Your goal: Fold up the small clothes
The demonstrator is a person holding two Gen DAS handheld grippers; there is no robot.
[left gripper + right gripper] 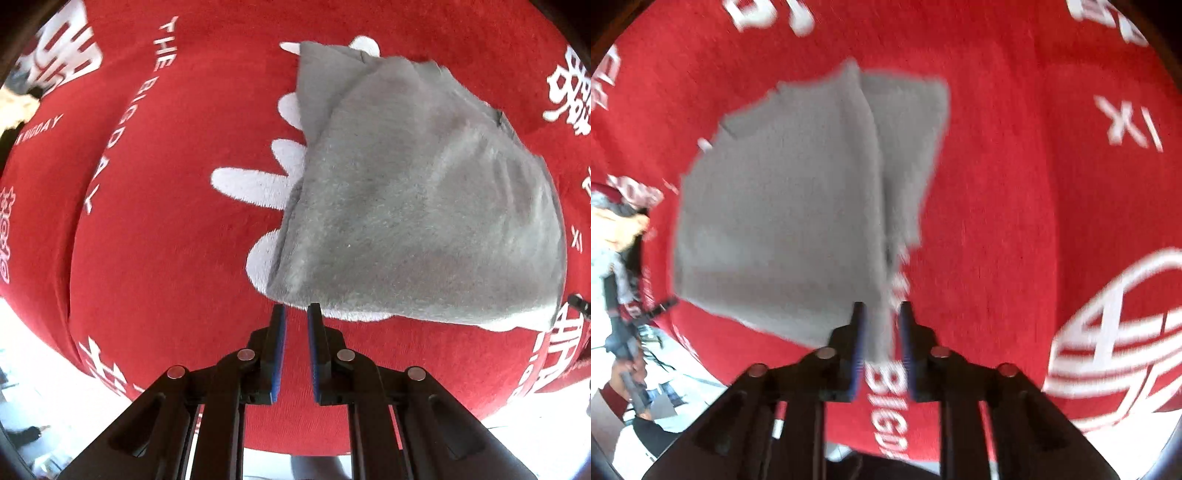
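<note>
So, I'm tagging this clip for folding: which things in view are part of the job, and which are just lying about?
Part of the job:
- grey cloth, partly folded, a corner between the right gripper's fingers
- left gripper, empty, beside the cloth's edge
- red printed cover, the work surface

Just lying about:
- blurred clutter past the cover's edge, too unclear to name

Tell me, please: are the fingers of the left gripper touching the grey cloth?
Apart. In the left wrist view the left gripper is nearly shut with nothing between its fingers, and red blanket shows between their tips and the grey cloth edge.
</note>
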